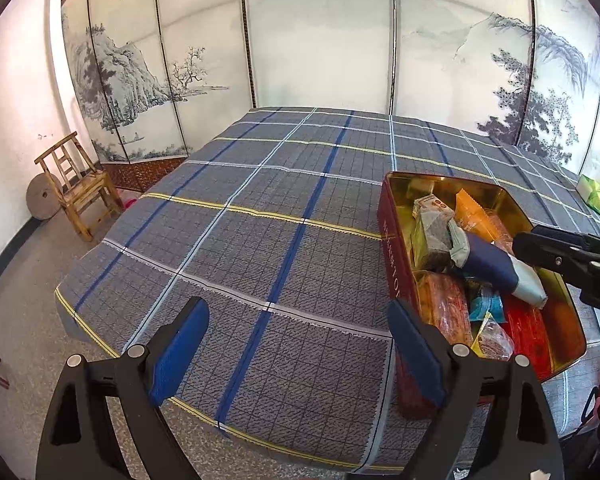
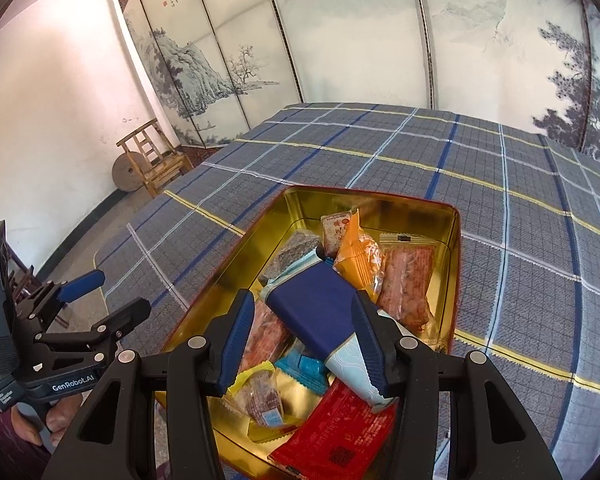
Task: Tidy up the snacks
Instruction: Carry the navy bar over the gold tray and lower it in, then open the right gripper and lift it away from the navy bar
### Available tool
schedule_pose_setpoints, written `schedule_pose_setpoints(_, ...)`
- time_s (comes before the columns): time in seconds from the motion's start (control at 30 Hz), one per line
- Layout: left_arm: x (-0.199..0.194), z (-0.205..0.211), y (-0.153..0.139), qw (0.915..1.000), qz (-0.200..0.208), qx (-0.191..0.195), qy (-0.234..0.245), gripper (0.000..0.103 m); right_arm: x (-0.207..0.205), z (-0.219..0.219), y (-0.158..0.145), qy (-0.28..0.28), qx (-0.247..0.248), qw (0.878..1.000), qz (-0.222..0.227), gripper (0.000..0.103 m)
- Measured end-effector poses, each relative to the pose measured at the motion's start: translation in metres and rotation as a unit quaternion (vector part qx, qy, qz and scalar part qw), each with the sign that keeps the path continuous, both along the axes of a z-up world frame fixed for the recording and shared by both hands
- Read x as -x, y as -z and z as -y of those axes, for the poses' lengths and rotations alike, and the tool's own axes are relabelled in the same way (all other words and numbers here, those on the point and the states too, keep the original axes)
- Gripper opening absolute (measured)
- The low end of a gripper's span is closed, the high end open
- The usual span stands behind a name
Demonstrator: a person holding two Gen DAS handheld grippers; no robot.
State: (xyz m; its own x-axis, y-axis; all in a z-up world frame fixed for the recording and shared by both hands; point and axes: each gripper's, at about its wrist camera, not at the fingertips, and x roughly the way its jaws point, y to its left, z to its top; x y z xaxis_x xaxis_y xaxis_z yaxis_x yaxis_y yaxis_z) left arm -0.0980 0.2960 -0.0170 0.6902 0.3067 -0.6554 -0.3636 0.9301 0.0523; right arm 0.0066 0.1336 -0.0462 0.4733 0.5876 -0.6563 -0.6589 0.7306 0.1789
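Big bed [image 2: 500, 216] under a grey plaid cover with blue, white and yellow stripes, spreading out ahead of both claws. Folding screen [image 1: 320, 40] with ink mountains and pines way behind it, plus a wooden chair [image 1: 76, 184] off to the far left.

Red tin [image 2: 456, 264] with a shiny gold inside, sitting on the cover right under the right gripper [image 2: 306, 344] and just to the right of the left gripper [image 1: 298, 344]. Packed loosely with wrapped snacks: a flat red packet [image 2: 340, 432] nearest the right claw, an orange pouch [image 2: 358, 258] further in, a pinkish clear-wrapped bar [image 2: 408, 284] beside that, a small teal one [image 2: 304, 368] below the pads.

Right gripper clamped on a navy packet [image 2: 316, 312] with a pale blue crimped end, lying slantwise over the heap, pads on either side of it. Hard to say whether fully lifted or resting on the pile, probably just off it.

Left gripper spread wide with nothing between the blue pads, only plaid cover past them.

Tin's near corner cut off behind the right claw's frame. Print on the wrappers too small to read. Green-and-white pack [image 1: 596, 198] far right on the bed, squashed by the lens edge.
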Motion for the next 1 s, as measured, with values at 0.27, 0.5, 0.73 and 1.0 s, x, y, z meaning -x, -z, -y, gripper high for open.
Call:
schedule_pose_setpoints(0.27,0.005,0.025,-0.025,0.9992,0.027,-0.017,0.023,0.093,0.047,0.014,-0.028,0.002,0.007,0.992,0.122,0.070)
schedule_pose_setpoints(0.5,0.020,0.052,-0.061,0.9948,0.081,-0.024,0.058,0.102,0.069,0.045,-0.039,0.019,0.000,0.988,0.152,0.075)
schedule_pose_setpoints(0.73,0.027,0.070,-0.088,0.9902,0.113,0.013,0.082,0.102,0.081,0.089,-0.055,0.053,-0.025,0.984,0.168,0.077)
schedule_pose_setpoints(1.0,0.032,0.094,-0.094,0.9913,0.113,-0.003,0.067,0.102,0.095,0.118,-0.061,0.073,-0.045,0.980,0.180,0.079)
